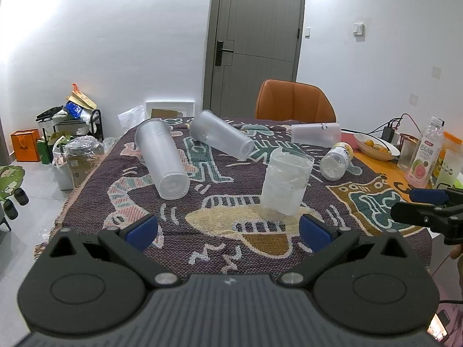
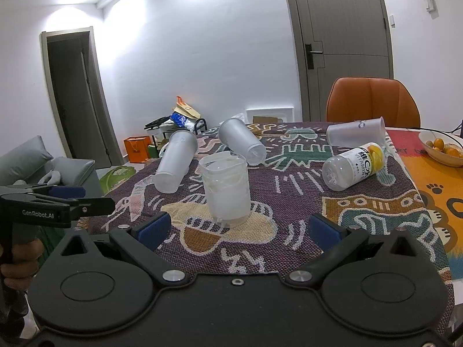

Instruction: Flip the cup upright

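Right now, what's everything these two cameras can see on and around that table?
Frosted cups lying on their sides: three; two far left, one far right.
Clear cup: one, upright, near centre.
Vitamin C bottle: one, yellow label, lying right of the clear cup.
Guava drink bottle: one, pink label, upright, far right.
Fruit bowl: one, white, holds oranges, right edge.
Patterned tablecloth: one, purple, covers the table.
Chair: one, orange, behind the table.
Door: one, grey, shut.
Left gripper: blue pads, open.
Right gripper: blue pads, open.
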Tool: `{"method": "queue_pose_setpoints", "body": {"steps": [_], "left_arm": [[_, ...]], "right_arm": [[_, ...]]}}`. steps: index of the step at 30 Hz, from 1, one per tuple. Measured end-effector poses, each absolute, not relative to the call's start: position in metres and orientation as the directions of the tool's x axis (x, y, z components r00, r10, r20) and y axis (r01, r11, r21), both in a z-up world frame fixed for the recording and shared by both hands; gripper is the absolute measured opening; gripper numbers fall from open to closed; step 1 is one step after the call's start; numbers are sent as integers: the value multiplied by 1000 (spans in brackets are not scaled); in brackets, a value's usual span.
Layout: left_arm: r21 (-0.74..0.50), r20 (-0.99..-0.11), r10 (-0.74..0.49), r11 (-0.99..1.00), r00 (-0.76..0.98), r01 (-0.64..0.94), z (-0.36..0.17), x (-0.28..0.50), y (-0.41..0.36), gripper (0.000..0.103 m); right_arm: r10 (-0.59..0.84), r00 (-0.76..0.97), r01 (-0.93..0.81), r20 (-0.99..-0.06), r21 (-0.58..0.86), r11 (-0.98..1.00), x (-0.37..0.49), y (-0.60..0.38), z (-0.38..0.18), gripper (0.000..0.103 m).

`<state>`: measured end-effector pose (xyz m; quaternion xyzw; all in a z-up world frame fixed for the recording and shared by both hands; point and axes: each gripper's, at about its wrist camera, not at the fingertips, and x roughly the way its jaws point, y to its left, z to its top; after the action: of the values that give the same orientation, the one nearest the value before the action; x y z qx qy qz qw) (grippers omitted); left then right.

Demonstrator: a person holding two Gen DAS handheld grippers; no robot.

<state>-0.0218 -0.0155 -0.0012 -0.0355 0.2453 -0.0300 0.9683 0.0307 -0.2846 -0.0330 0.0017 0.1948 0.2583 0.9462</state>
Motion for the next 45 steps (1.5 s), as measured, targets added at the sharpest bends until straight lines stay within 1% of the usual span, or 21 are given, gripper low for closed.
{"method": "queue_pose_setpoints", "body": {"steps": [45], "left_arm": [[-79, -464, -80, 996, 882, 48, -1, -25, -17, 103]], "right_arm": [[488, 794, -483, -363, 112, 869, 31, -287, -32, 103]]}}
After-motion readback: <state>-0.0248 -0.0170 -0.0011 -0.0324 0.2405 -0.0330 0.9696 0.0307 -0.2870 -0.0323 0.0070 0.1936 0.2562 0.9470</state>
